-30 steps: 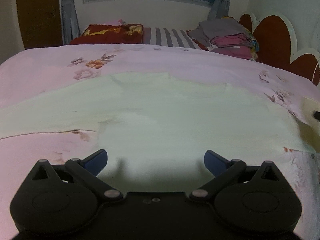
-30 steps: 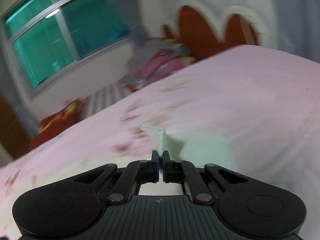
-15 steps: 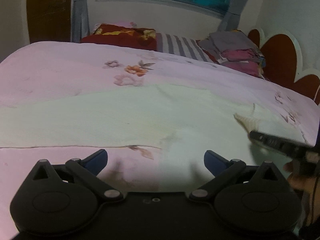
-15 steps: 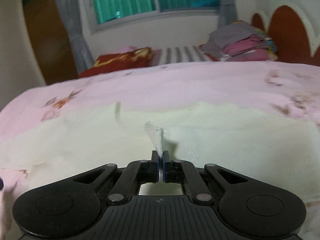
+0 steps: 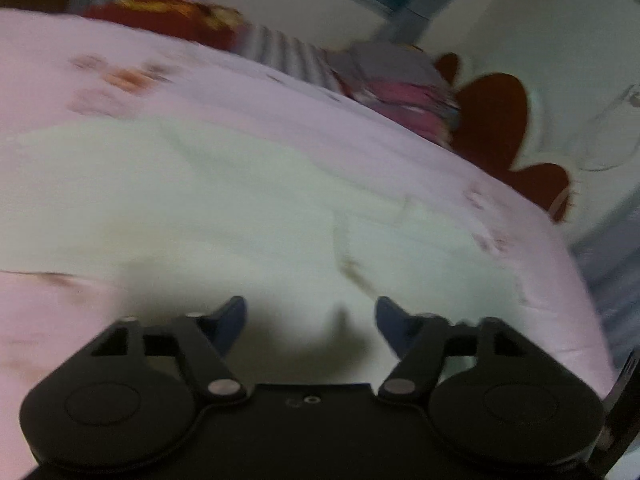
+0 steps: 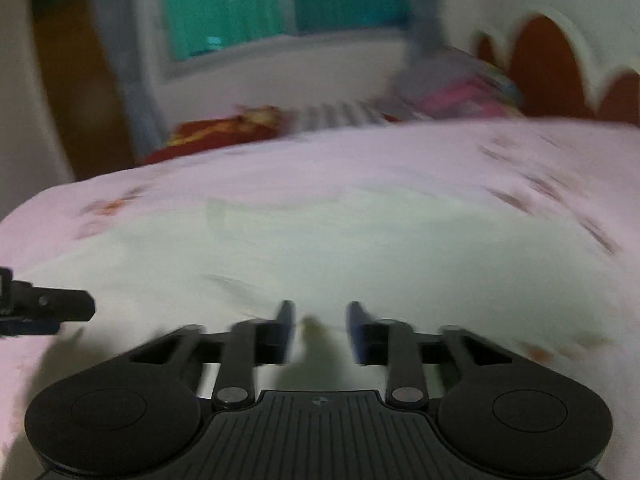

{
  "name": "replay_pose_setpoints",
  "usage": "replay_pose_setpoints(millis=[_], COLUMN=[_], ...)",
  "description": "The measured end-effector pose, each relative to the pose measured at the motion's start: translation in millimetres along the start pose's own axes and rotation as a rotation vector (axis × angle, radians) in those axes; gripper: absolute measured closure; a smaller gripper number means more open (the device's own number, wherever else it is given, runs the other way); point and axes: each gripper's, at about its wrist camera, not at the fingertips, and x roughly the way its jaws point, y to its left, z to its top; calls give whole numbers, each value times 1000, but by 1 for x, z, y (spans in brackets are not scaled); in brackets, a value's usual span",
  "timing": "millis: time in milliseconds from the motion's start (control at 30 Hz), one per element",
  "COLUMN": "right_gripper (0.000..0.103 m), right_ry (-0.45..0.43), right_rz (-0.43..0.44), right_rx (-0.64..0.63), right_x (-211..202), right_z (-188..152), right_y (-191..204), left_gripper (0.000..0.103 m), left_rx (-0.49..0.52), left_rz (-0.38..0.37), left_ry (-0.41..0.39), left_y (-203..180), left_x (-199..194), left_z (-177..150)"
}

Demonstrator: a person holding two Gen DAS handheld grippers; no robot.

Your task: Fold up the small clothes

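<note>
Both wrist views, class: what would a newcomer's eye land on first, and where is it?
First, the pale cream garment spread flat across the middle of the pink floral bedspread. Next, the two grippers low in front: the left gripper and right gripper both hover over the cloth with jaws apart. Behind, a stack of folded clothes sits by the red headboard.

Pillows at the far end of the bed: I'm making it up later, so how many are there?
2: a red patterned pillow on the left, a grey-striped pillow right of it. The folded clothes pile may hide more.
</note>
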Motion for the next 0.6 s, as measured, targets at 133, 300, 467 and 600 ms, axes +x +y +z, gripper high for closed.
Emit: replay_pose_setpoints(millis=[133, 300, 467, 600], right_gripper=[78, 78, 77, 77], right_ry=[40, 43, 44, 45], right_rz=[-45, -72, -66, -61], right_rx=[89, 167, 226, 225], right_x=[-10, -13, -14, -17], right_z=[-4, -5, -4, -6], right_y=[-50, -88, -106, -109], left_gripper=[50, 82, 100, 100], left_rx=[-44, -45, 17, 44], left_rz=[-42, -89, -99, -45], left_ry=[41, 52, -8, -88], left_y=[-15, -23, -25, -3], left_x=[43, 75, 54, 11], left_z=[7, 15, 20, 28])
